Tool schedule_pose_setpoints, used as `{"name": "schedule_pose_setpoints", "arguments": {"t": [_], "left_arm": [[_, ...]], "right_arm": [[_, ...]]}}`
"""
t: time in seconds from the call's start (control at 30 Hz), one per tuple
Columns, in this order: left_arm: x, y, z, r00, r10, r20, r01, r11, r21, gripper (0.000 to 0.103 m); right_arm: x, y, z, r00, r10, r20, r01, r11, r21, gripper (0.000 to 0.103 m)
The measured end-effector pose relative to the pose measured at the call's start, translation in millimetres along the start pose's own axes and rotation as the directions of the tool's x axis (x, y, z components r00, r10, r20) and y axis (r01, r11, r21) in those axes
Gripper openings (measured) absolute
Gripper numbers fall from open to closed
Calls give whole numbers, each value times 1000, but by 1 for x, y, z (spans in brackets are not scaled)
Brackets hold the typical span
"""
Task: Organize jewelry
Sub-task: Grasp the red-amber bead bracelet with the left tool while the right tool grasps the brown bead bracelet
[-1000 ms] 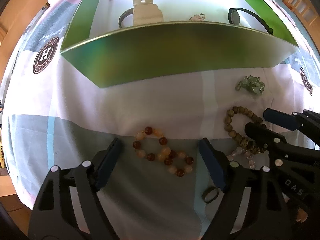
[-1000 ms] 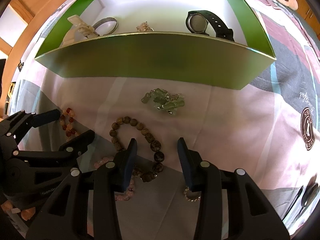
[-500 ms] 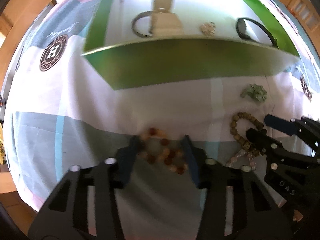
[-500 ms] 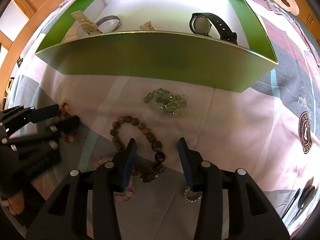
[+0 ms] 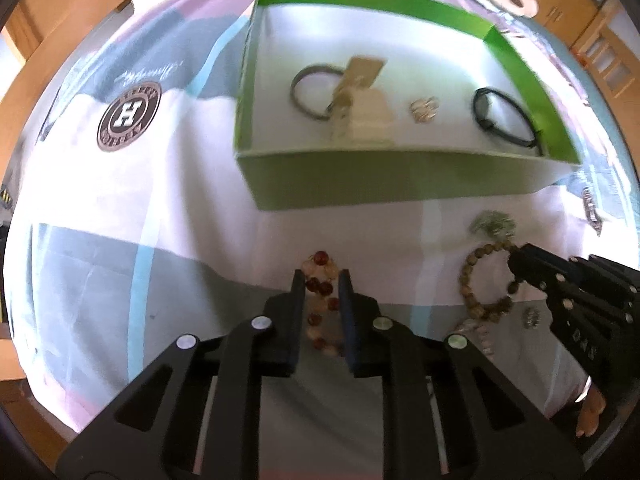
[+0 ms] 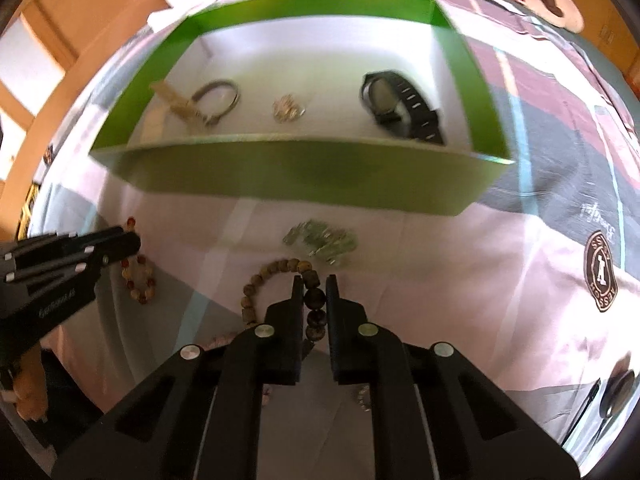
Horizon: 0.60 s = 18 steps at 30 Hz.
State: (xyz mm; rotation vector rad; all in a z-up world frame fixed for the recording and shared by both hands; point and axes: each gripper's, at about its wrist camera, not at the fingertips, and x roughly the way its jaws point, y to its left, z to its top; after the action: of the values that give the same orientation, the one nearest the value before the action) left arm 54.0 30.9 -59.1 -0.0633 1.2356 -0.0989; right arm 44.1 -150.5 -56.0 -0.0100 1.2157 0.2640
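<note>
- The left gripper [image 5: 319,280] has its fingers drawn close on the red-and-cream bead bracelet [image 5: 320,300], which runs lengthwise down the gap between them; whether the pads truly bite or only flank the beads is hard to tell through the blur.
- The right gripper [image 6: 311,284] is clamped on the brown wooden bead bracelet [image 6: 276,276], pinching the larger dark beads on the right side of its loop; the rest of the loop curls away to the left over the patterned cloth [image 6: 460,260].
- Both bracelets sit on the cloth in front of the near wall of the green box [image 6: 300,168], each directly between its own gripper's fingers.
- The relation that counts: the box lies straight ahead of both grippers, beyond its near wall, so each bracelet probably has to be lifted over that wall before it is set down.
- Inside the box already lie a black watch [image 6: 396,104] toward the right edge, a small metal trinket [image 6: 286,110] near the middle, and a bangle [image 6: 218,98] beside a cream ring case [image 5: 366,110] toward the left.
- A green stone cluster [image 6: 320,240] waits on the cloth between the brown bracelet and the box wall, nearer the right gripper.
- Free floor inside seems to lie between the trinket and the watch.
</note>
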Motion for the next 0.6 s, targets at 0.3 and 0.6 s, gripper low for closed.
{"name": "schedule_pose_setpoints", "arguments": {"t": [0.3, 0.6], "left_arm": [[-2, -16, -3, 1000, -11, -4, 12, 999, 45, 11], [14, -14, -3, 999, 32, -35, -31, 999, 38, 26]], "right_arm": [[5, -12, 3, 999, 9, -36, -9, 1000, 22, 11], [12, -14, 3, 996, -43, -72, 44, 999, 7, 36]]}}
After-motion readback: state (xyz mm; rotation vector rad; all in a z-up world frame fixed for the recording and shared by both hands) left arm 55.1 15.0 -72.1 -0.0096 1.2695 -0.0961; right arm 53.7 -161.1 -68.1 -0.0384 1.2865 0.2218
